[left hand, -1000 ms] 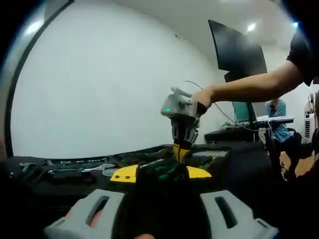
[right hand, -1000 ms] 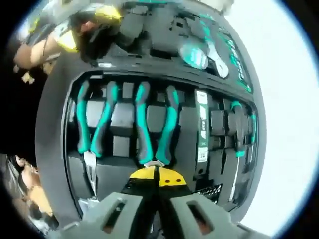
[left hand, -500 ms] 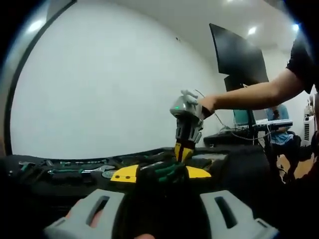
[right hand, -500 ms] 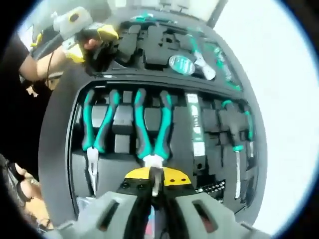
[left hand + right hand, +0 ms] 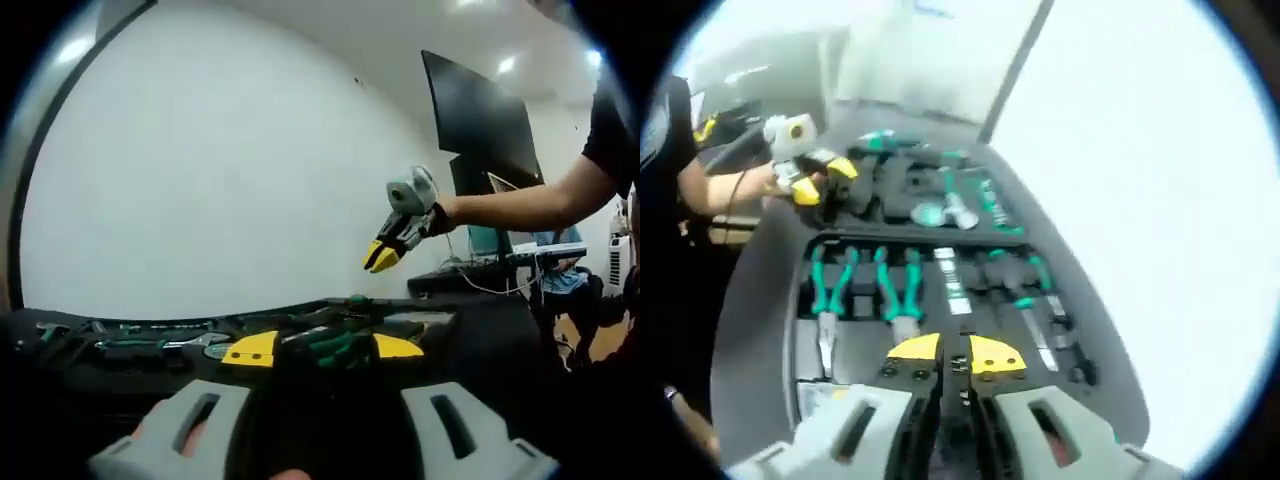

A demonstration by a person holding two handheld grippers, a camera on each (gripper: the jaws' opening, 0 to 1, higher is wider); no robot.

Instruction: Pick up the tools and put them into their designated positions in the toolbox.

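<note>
The open black toolbox (image 5: 765,300) lies below my right gripper (image 5: 955,358). Its jaws stand a narrow gap apart with nothing between them, lifted above the tray. Two teal-handled pliers, long-nose (image 5: 828,292) and combination (image 5: 898,290), lie in their slots just ahead of the jaws. A teal screwdriver (image 5: 1032,298) lies to their right. My left gripper (image 5: 325,347) is shut on a black-and-green tool (image 5: 335,343) low over the toolbox (image 5: 120,358). In the right gripper view the left gripper (image 5: 822,182) hovers over the far half of the box.
The far half of the box holds a round silver part (image 5: 930,213) and a wrench (image 5: 962,208). A wall monitor (image 5: 480,120) hangs at the right. A person's arm (image 5: 520,205) holds the right gripper (image 5: 384,257) up. Someone sits at a desk (image 5: 562,268) beyond.
My right gripper has let go of the combination pliers in their slot and risen well above the toolbox. The left gripper has stayed put with its tool.
</note>
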